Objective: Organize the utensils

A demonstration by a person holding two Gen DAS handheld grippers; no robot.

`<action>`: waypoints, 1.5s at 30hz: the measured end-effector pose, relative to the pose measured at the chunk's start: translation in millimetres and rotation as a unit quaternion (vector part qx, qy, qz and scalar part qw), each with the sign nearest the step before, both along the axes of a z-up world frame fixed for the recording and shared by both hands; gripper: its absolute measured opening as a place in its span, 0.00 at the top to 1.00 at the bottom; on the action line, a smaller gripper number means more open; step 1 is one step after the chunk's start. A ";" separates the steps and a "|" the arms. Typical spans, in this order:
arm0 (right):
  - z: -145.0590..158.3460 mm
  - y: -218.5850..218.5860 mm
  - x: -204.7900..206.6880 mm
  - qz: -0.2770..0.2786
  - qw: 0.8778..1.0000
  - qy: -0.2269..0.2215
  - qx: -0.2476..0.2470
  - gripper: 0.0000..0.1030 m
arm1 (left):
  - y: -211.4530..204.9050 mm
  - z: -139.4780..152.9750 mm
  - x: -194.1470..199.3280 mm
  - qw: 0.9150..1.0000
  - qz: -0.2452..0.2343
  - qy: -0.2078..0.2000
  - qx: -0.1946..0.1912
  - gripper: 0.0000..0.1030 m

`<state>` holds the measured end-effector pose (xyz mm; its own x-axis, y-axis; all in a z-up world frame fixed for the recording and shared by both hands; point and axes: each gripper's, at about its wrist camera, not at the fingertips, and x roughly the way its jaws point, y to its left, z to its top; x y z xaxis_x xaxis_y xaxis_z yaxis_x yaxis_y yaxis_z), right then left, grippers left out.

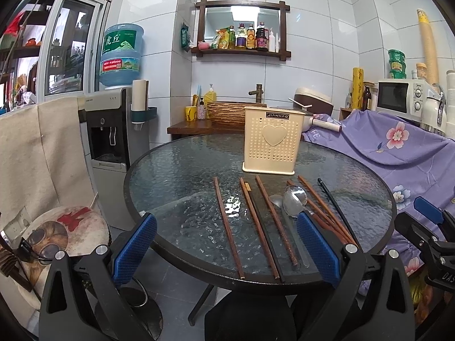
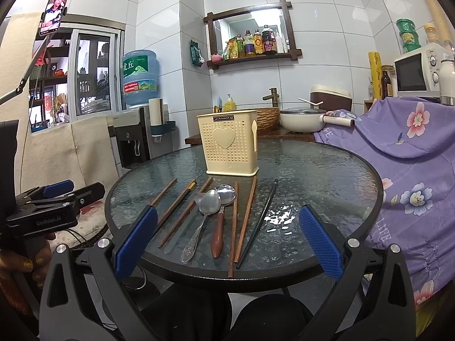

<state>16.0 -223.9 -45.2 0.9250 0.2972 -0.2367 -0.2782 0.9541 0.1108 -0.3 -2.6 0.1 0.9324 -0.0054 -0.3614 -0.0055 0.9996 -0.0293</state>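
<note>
We judge the task barely begun. Every utensil we can see lies loose on the round glass tabletop [image 2: 327,170], fanned out in front of the cream perforated holder [image 2: 229,145], which stands upright near the far side. From our right wrist view we count several brown wooden chopsticks [image 2: 184,213], a black chopstick [image 2: 257,223], a steel spoon [image 2: 209,203] and a wood-handled spoon [image 2: 224,194] whose bowls overlap. Nothing appears to stick up out of the holder, though its top opening faces away from us and we cannot see inside.

Our left gripper [image 1: 226,244] and right gripper [image 2: 227,240] both hover at the near edge of the tabletop, jaws spread wide and gripping nothing. All the sorting seems left to do.

A clear, pale utensil near the steel spoon is hard to make out against the glass. In the left wrist view a blue pad covers the spoon handles and part of the right-hand chopsticks.
</note>
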 end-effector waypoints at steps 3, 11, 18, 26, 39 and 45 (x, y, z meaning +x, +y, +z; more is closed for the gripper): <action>-1.6 -1.2 0.5 0.000 1.000 0.002 0.000 0.05 | 0.1 -0.3 -0.1 1.000 0.000 0.000 0.000 0.06; -2.5 -1.1 0.7 0.000 1.000 0.002 -0.001 0.05 | 0.6 -0.9 -0.9 1.000 -0.001 -0.002 -0.002 0.06; -1.7 -0.1 -0.5 -0.001 1.000 0.001 -0.002 0.05 | 1.4 0.6 -2.0 1.000 -0.004 -0.003 -0.002 0.06; -0.6 0.5 -0.6 -0.001 1.000 0.002 -0.003 0.05 | 1.7 0.8 -2.2 1.000 -0.006 -0.003 -0.003 0.06; -1.3 1.5 -0.7 -0.001 1.000 0.003 -0.002 0.05 | -0.3 -0.1 -1.5 1.000 -0.006 0.000 -0.003 0.06; -3.6 4.2 1.8 -0.002 1.000 0.007 -0.003 0.05 | -1.0 -1.1 -0.8 1.000 -0.006 0.003 -0.002 0.06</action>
